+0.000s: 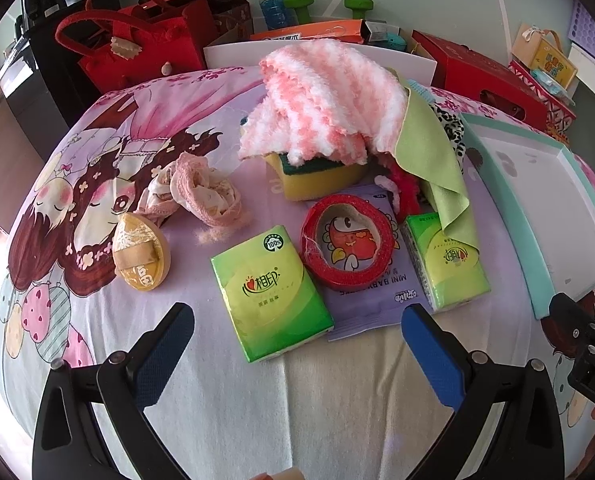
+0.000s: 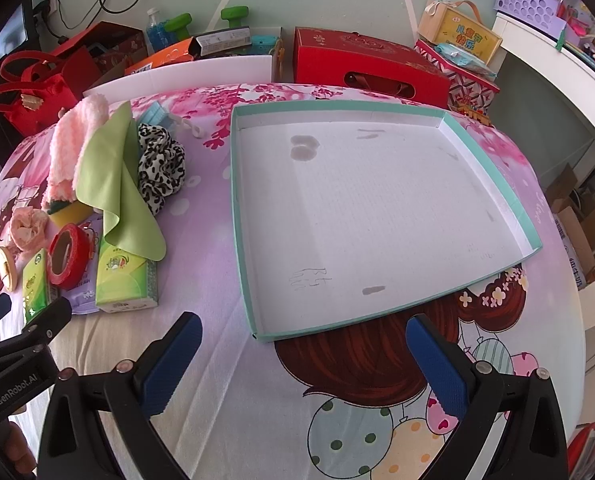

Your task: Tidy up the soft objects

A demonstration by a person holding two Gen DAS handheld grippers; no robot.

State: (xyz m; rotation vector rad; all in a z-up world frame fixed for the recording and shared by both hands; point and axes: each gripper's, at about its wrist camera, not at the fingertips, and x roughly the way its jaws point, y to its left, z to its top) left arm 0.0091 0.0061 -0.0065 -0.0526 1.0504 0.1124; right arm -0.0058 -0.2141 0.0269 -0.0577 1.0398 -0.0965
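Left claw (image 1: 297, 344) spread wide, empty, just short of green tissue pack (image 1: 271, 294); red tape roll (image 1: 347, 242) just beyond pack. Right claw (image 2: 303, 364) also spread, empty, w/ teal-rimmed tray (image 2: 243, 240) just ahead, nothing in it.

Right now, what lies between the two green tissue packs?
In the left wrist view, a red tape roll sits on a purple wipes packet between the near tissue pack and the far one.
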